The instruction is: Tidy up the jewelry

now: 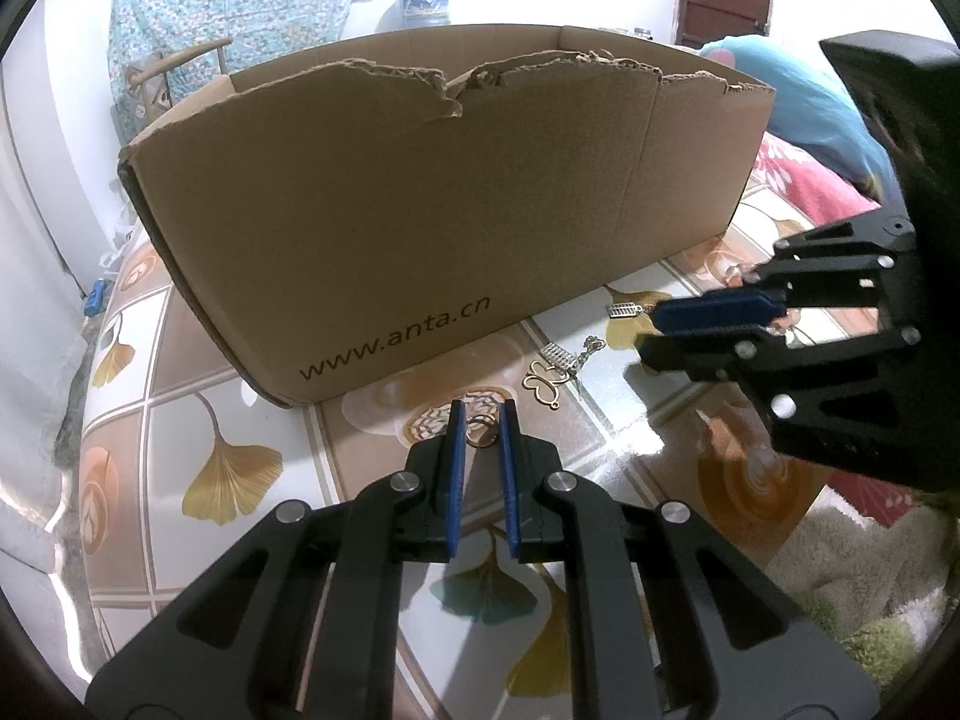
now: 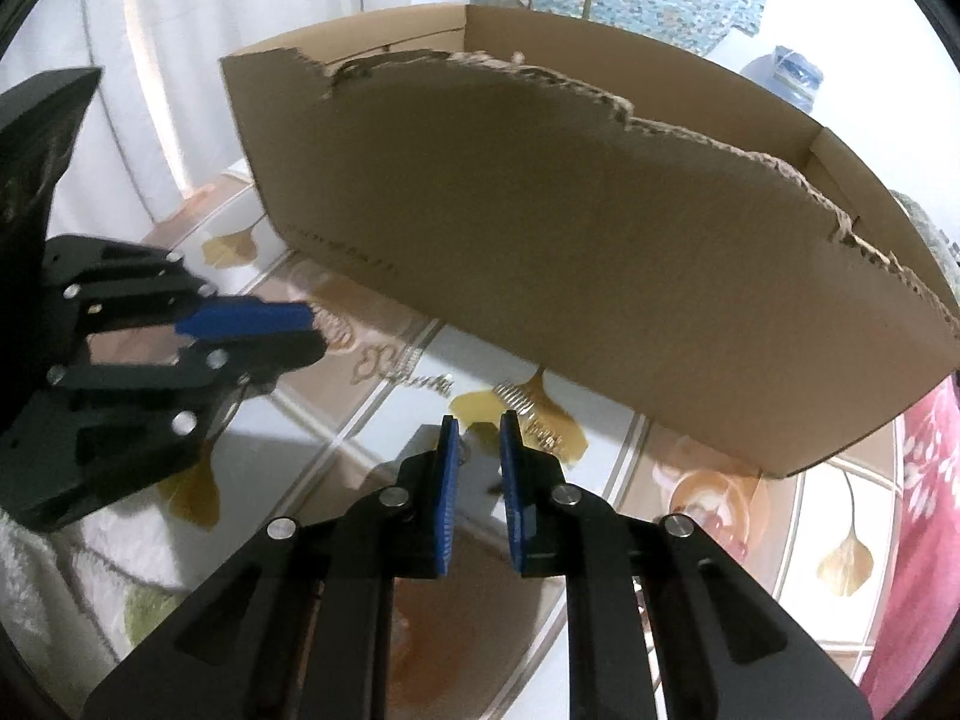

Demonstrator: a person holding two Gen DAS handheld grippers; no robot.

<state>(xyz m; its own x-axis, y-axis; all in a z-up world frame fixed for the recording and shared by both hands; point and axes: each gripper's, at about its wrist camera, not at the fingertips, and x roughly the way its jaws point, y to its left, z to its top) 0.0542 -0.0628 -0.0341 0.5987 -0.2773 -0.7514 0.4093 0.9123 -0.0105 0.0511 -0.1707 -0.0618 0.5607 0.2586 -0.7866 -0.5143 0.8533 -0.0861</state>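
Observation:
Small jewelry pieces lie on the patterned tabletop in front of a brown cardboard box (image 1: 420,210). My left gripper (image 1: 479,417) is open, low over the table, with a gold ring (image 1: 482,433) between its blue pads. A gold butterfly pendant (image 1: 543,384) and a silver comb-like piece (image 1: 555,354) lie just right of it. Another silver piece (image 1: 624,310) lies by the right gripper's tip (image 1: 657,315). In the right wrist view my right gripper (image 2: 477,435) is open above a silver comb piece (image 2: 516,397) and a chain piece (image 2: 543,437). The box (image 2: 600,252) stands behind.
The table (image 1: 198,420) has a glossy cloth with ginkgo leaves and coffee-cup squares. A green-white fluffy cloth (image 1: 870,588) lies at its right edge, pink and blue bedding (image 1: 798,138) beyond. A chair with a patterned cloth (image 1: 198,30) stands behind the box.

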